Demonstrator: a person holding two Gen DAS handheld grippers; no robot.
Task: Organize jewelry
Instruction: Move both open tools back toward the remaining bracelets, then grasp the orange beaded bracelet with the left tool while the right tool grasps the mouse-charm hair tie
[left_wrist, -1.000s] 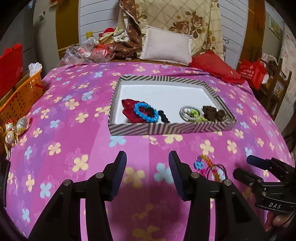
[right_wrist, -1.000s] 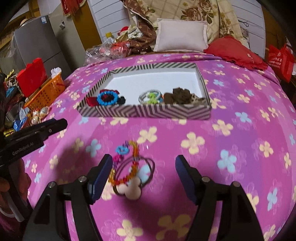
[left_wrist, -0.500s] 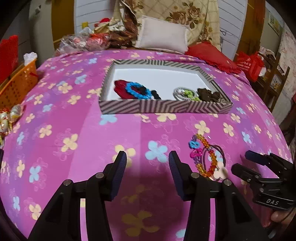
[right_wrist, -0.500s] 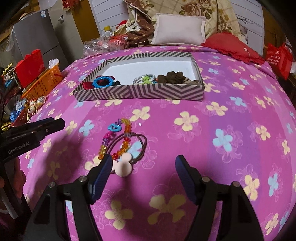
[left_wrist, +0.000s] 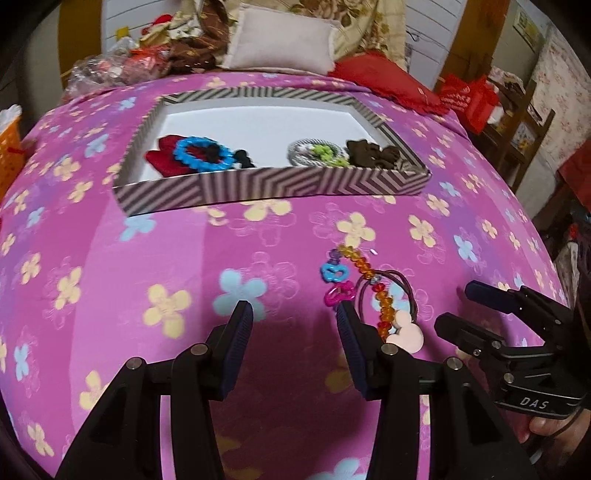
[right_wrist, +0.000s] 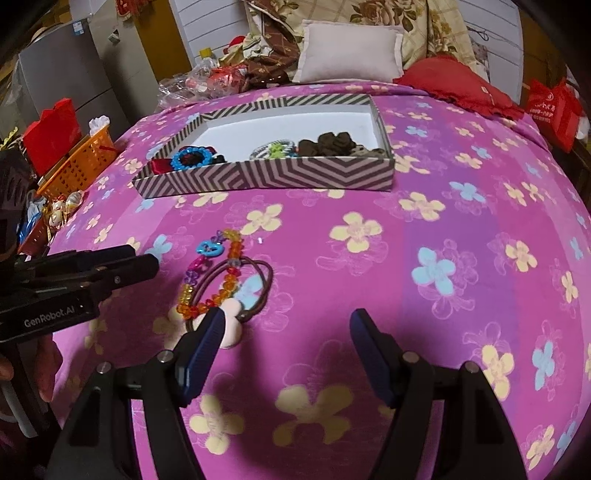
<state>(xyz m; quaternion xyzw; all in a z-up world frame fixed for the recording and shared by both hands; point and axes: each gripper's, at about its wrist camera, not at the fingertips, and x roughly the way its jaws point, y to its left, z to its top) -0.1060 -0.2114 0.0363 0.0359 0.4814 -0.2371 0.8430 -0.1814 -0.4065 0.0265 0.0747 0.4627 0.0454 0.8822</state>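
On the far left, beside the bed, sits an orange basket (right_wrist: 79, 168) with a red box (right_wrist: 51, 134) behind it. The bed itself is covered in a pink flowered bedspread (right_wrist: 443, 229), and the left tongs (left_wrist: 291, 325) hang over its near part with their jaws spread wide and nothing between them. Further back on the bedspread lies a shallow zigzag-striped tray (left_wrist: 273, 186) with a white floor. In its left end are a red piece (left_wrist: 162, 158) with a blue beaded bracelet (left_wrist: 205, 153) lying on top of it and something small and black (left_wrist: 243, 158) just beside that. Toward the tray's right end rest a striped ring with green bits (left_wrist: 317, 153) and, touching the right wall, a heap of dark brown scrunchies (left_wrist: 373, 155).

In front of the tray, well apart from it, a small tangle lies flat on the bedspread: an orange beaded bracelet (right_wrist: 229, 273) with blue and pink charms, laid across a brown hair tie (right_wrist: 255, 291) that carries a pale pink mouse-shaped charm (right_wrist: 232, 326). From the left camera this tangle sits just right of the left tongs' right finger, between the two tools. The right tongs (right_wrist: 288, 325) are also wide, holding nothing, with their left finger (right_wrist: 205, 339) just at the pink charm; whether it touches I cannot tell. At the head of the bed are a pale cushion (right_wrist: 351, 51) and a red pillow (right_wrist: 454, 85).
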